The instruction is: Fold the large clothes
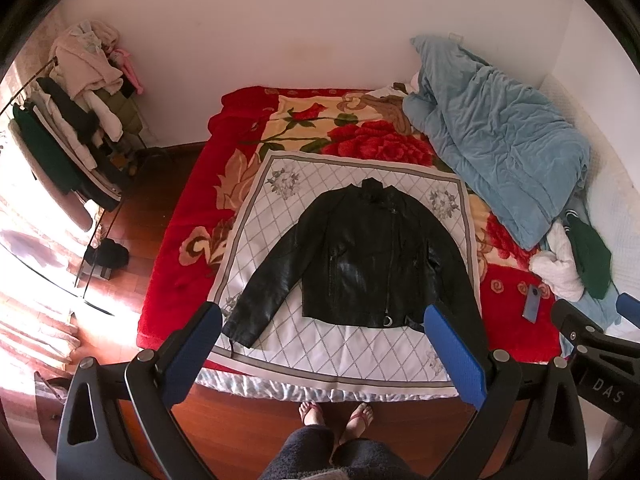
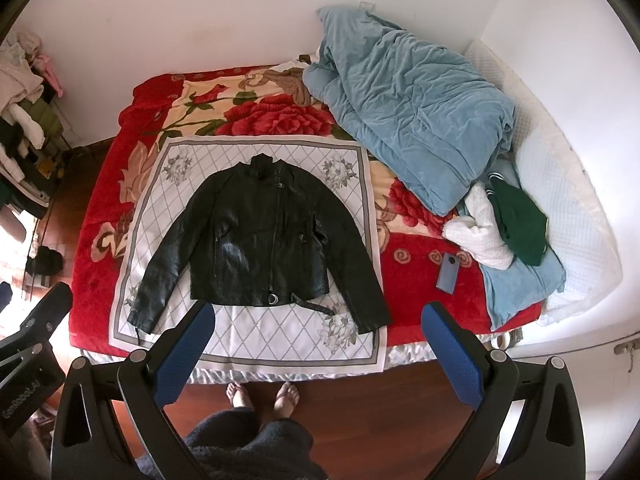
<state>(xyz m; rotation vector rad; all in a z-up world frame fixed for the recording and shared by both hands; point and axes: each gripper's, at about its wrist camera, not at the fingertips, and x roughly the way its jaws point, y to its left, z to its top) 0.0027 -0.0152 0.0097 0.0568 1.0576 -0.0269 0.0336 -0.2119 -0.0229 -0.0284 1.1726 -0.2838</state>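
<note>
While black jacket (image 1: 360,256) lies flat on white cloth (image 1: 344,356), both grippers – left gripper (image 1: 320,352), right gripper (image 2: 320,354) – released, empty; take sleeve cuffs first, fold inward – belt probably loose

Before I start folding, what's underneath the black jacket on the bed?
The black jacket lies flat on a white diamond-patterned cloth, which is spread over a red floral blanket. The cloth directly beneath the jacket is hidden.

I am holding both cameras high at the foot of the bed (image 1: 172,280), looking down and forward past my feet (image 1: 336,414). The left one is taking in the clothes rack (image 1: 72,128); the right one is reaching further along the duvet (image 2: 408,96). Both are sharing the jacket (image 1: 360,256) and phone (image 2: 448,274).
</note>
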